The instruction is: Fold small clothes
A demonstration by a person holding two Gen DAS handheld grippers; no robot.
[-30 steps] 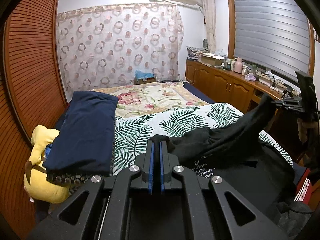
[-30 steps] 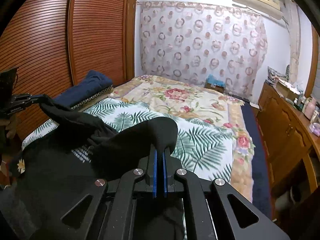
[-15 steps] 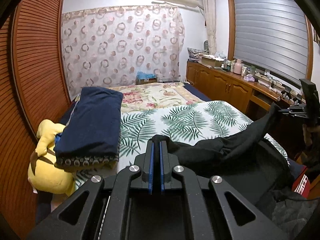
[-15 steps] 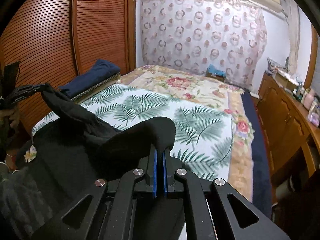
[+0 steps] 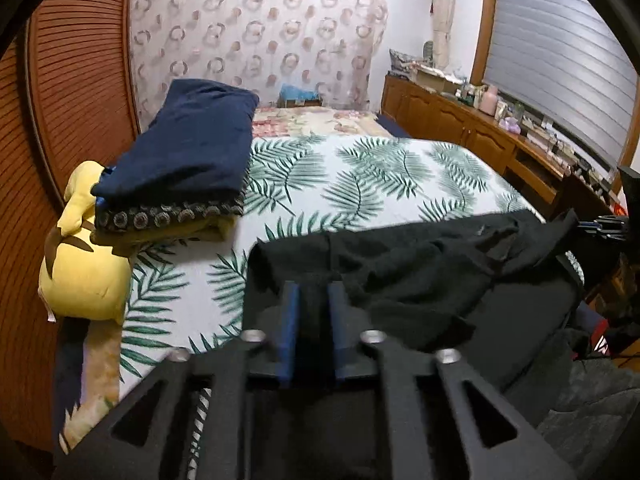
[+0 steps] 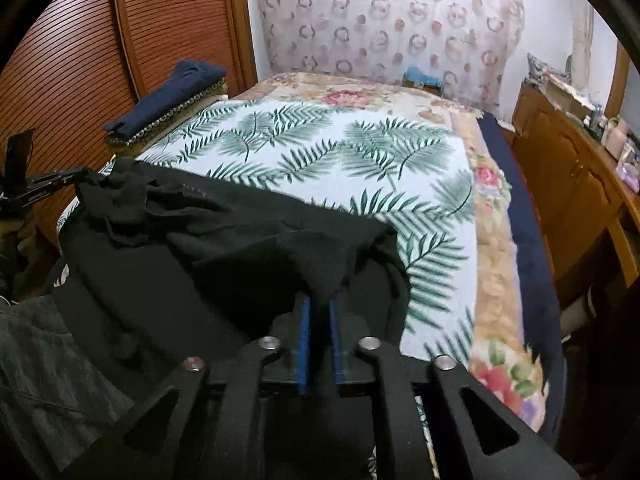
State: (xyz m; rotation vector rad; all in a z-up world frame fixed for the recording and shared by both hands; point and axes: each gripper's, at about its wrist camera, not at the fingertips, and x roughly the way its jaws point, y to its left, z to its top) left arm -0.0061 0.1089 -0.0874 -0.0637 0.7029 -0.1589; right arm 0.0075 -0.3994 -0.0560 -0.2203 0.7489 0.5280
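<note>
A black garment (image 5: 420,276) lies stretched across the near edge of the bed, on the palm-leaf sheet (image 5: 360,184). My left gripper (image 5: 314,300) has its jaws a little apart with a corner of the black cloth between the blue pads. My right gripper (image 6: 319,308) also has its jaws slightly apart with the opposite corner of the garment (image 6: 240,240) between them. Each gripper shows small at the far side of the other's view: the right gripper (image 5: 600,226) and the left gripper (image 6: 44,184).
A folded navy blanket (image 5: 184,148) lies on a patterned cushion beside a yellow plush toy (image 5: 80,264) at the bed's left edge. A wooden slatted wardrobe (image 6: 80,60) stands at left. A wooden cabinet (image 5: 500,136) with clutter runs along the right wall. A floral quilt (image 6: 492,240) covers the far bed.
Both grippers have lowered the black garment from mid-air onto the bed. Both pairs of jaws have gone from tightly shut to slightly parted.
</note>
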